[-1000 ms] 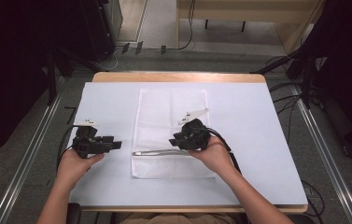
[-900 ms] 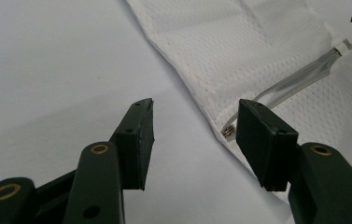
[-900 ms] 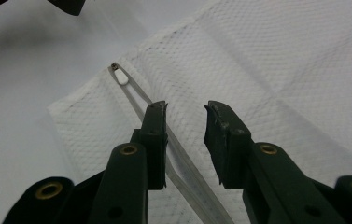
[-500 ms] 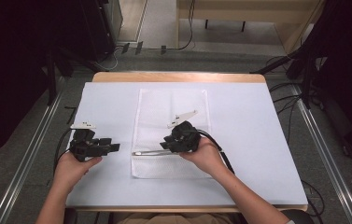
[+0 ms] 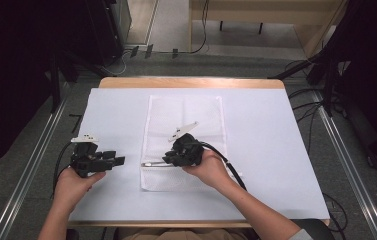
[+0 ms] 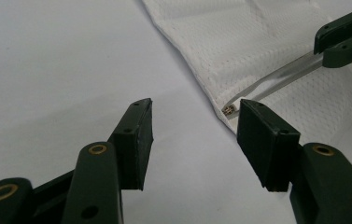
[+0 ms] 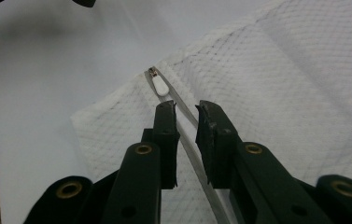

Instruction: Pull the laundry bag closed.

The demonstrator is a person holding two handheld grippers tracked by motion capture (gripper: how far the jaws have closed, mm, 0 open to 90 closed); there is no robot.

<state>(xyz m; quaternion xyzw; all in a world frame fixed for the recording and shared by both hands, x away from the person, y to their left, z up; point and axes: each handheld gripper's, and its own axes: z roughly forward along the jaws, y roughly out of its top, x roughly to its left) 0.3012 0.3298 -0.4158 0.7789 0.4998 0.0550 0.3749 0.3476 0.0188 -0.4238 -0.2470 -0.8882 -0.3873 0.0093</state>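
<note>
Mesh bag (image 5: 183,142), white and flat, lies down the middle of the white table cover (image 5: 271,150), its long side running away from the person, and a zipper (image 7: 183,112) crosses it near the person's end. The zipper's small white pull tab (image 7: 160,85) sits at the bag's left edge, with the brass slider just beyond it, so the zipper looks closed or nearly so, though that is a judgement from the tab's place alone. The right gripper (image 5: 168,159) rests low on the bag with its jaws narrowed around the zipper tape, a slim gap showing on either side of the strip in the right gripper view; whether the pads actually pinch the tape I cannot tell. Holding there probably pins the bag so the tab can be drawn without the cloth sliding. The left gripper (image 5: 116,161) hovers just beside the bag's left edge over bare cover, jaws wide apart and empty, aimed at the slider end (image 6: 228,111), which suits a reach for the tab. Nothing lies between it and the tab. Each gripper's cable (image 5: 226,162) trails back toward the person, clear of the zipper. Beyond the table's wooden rim (image 5: 191,82) are grey floor, metal rails and dark equipment, all well apart from the work.
</note>
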